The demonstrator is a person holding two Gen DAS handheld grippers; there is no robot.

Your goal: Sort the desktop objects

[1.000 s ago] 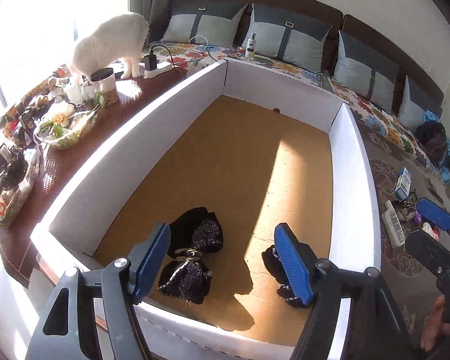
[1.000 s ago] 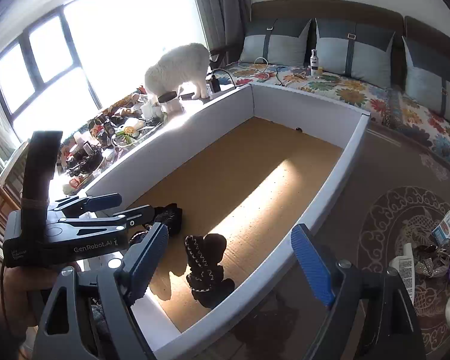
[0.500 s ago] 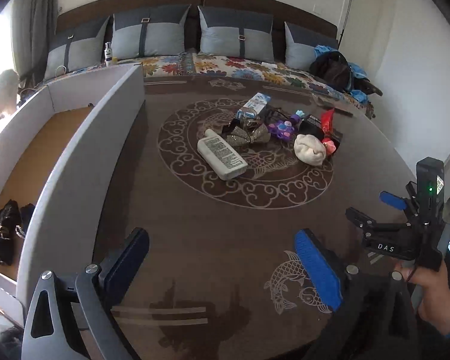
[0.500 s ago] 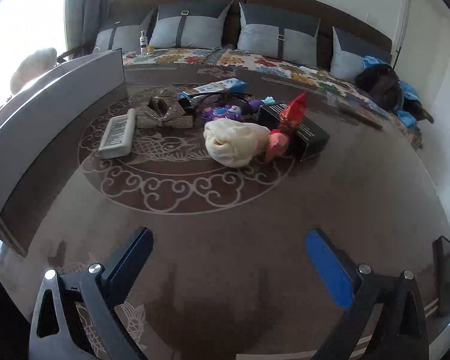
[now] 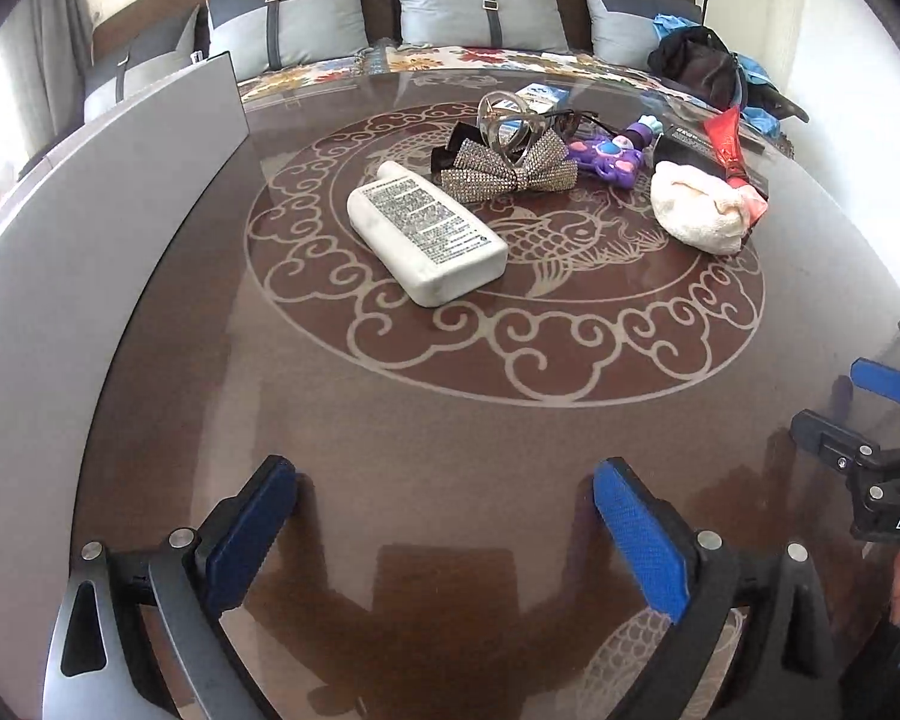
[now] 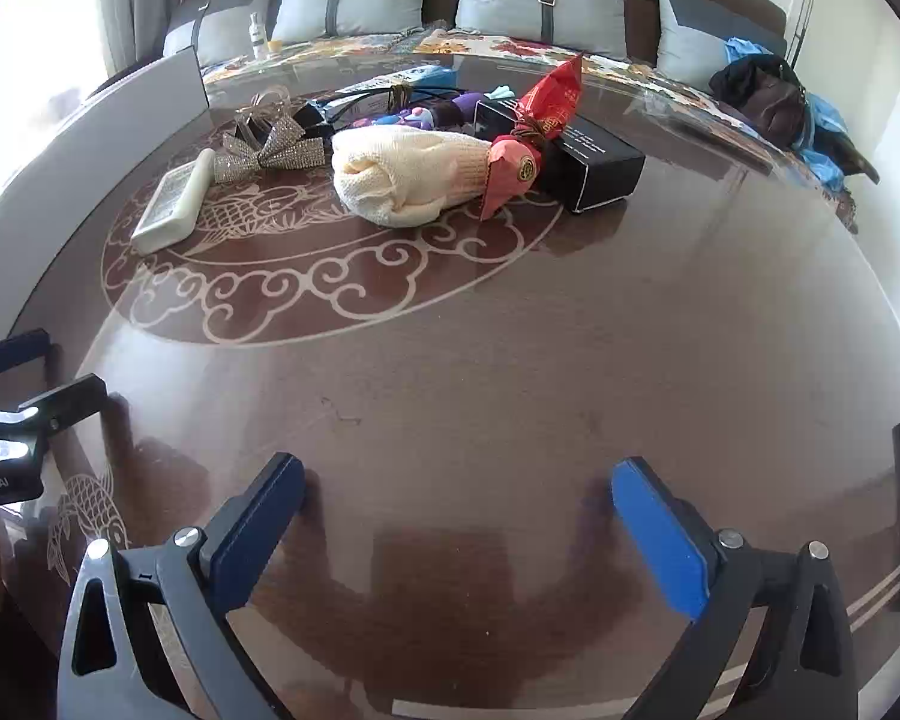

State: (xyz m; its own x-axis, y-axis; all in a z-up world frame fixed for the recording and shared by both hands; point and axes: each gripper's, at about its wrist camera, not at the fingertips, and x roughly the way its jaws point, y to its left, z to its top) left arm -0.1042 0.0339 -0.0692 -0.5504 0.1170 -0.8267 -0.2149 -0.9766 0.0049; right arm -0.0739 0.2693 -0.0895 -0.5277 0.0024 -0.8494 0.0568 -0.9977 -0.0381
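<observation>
the things we have left to sort lie in one cluster on the patterned disc of the table (image 5: 450, 432): the white bottle (image 5: 427, 232) flat on its side nearest the left gripper (image 5: 444, 531), the rhinestone bow (image 5: 508, 171) touching its far end, the cream knit cloth (image 6: 405, 180) nearest the right gripper (image 6: 459, 531), the red foil packet (image 6: 537, 132) leaning across the black box (image 6: 591, 165), and a purple toy (image 5: 606, 155) behind them

both claws stand wide with nothing between the pads; their jaws have just been opening, and both hover over bare table well short of the pile

we judge this the reach for the next pair: take the near, free items first, the bottle on the left and the cloth on the right, so neither arm crosses the other. we would close across the bottle's narrow width, and pinch the cloth at its bulk so it does not drag the packet beside it

the white box wall (image 5: 78, 276) runs along the left edge of both views; its inside is hidden from here, so we cannot tell what it holds
</observation>
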